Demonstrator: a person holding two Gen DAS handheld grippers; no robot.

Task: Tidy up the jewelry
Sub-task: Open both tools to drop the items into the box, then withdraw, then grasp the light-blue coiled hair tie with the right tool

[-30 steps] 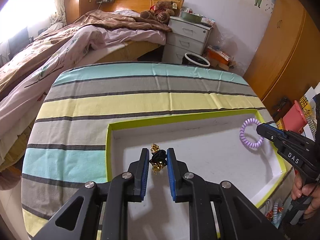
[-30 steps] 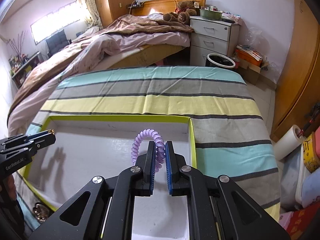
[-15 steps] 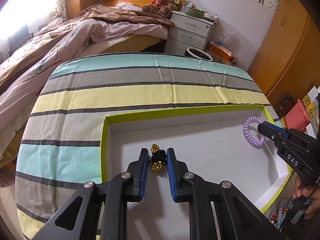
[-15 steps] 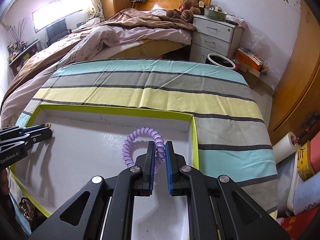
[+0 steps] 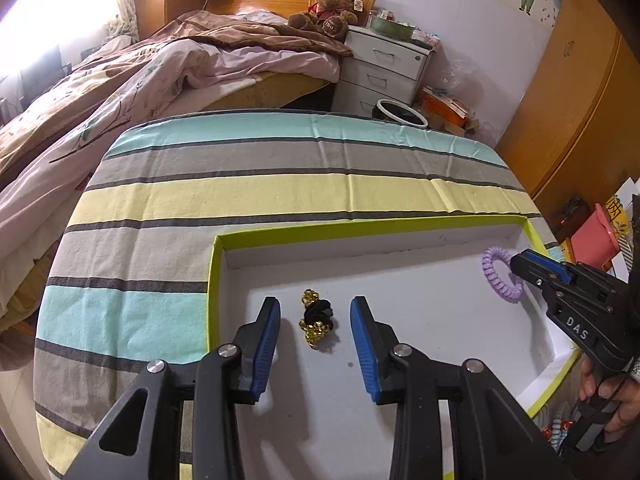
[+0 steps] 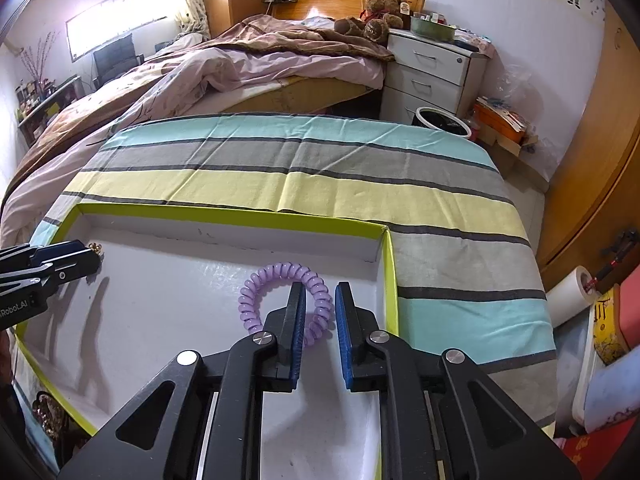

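1. Blue pads of the left gripper point(image 5: 316, 322) are opening, well clear of the black-and-gold hair tie point(image 5: 316, 318) lying between them on the tray point(image 5: 360, 235) floor.
2. Right gripper point(image 6: 318, 312) jaws are opening too; the purple coil point(image 6: 280, 280) lies in the tray's right corner, one strand between the pads, seemingly released.
3. Judged step: both pieces placed. Next calls for lifting straight out without snagging either.

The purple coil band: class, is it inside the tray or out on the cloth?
Inside. The coil band lies on the tray's white floor, within the green rim, near its right corner.
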